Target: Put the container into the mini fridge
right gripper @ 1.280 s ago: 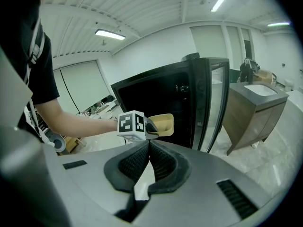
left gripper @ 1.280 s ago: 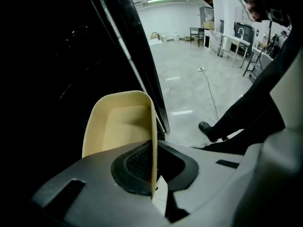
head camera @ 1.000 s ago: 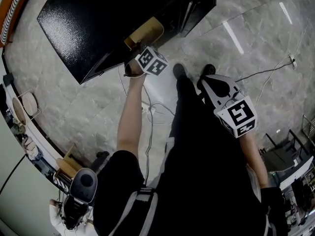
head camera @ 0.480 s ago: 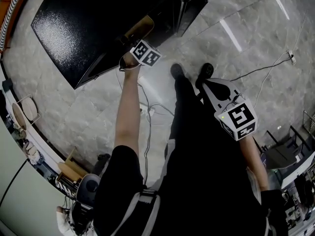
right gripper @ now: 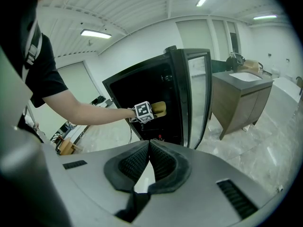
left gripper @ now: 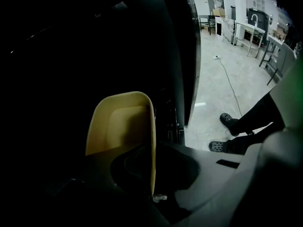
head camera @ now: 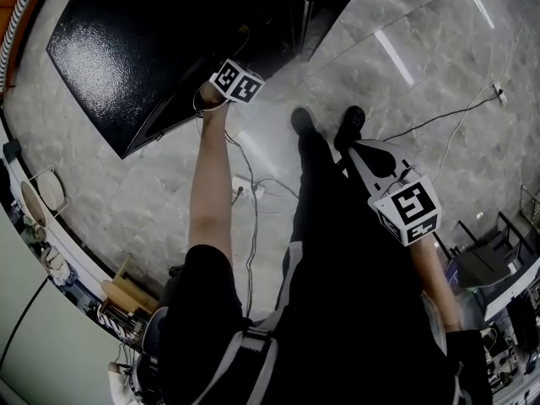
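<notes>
the black mini fridge is standing on the marble floor with its door swung open, and the person is reaching the left arm into the dark opening. the yellow container is being carried inside: in the left gripper view it is surrounded by the black interior, turned on its side with its open side facing the camera, and in the right gripper view it is showing just inside the opening, in front of the marker cube. the left gripper is pinching one side wall of the container between its jaws. the right gripper is hanging low near the person's legs, well apart from the fridge, with its ribbed jaws pressed together on nothing. i am judging that the placing step is in hand and nearly done; the next move is probably calling for lowering the container onto a shelf, which i cannot make out in the dark, then spreading the jaws and pulling back without catching the door. compared with a second ago, the left gripper is sitting further toward the fridge, and the container, seen before in the head view outside the opening, is now hidden there, while the right gripper is staying almost in the same place.
</notes>
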`<state>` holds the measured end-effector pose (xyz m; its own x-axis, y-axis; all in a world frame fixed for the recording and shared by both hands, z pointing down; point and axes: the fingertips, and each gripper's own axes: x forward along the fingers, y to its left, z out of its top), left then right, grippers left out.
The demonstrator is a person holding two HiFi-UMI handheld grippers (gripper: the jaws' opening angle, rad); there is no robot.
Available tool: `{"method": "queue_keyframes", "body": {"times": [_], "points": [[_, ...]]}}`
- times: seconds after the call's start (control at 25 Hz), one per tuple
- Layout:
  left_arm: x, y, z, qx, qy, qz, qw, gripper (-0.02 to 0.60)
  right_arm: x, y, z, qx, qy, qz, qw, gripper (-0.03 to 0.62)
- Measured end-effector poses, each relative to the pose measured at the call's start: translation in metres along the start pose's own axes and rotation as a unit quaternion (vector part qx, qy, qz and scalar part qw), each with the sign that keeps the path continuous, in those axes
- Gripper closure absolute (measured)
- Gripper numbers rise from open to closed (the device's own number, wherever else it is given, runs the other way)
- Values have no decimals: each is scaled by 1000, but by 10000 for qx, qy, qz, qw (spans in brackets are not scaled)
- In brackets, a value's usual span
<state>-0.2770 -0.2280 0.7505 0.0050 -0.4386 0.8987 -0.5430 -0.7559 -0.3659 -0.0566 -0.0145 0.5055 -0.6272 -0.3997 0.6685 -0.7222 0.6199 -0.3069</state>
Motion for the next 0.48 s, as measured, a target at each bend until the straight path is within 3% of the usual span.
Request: {"method": "queue_keyframes", "body": {"times": [0.48], "points": [[22,22,3,218,127,196,9995,545,1,-3,-10,123,119,-23,9999,576]]}}
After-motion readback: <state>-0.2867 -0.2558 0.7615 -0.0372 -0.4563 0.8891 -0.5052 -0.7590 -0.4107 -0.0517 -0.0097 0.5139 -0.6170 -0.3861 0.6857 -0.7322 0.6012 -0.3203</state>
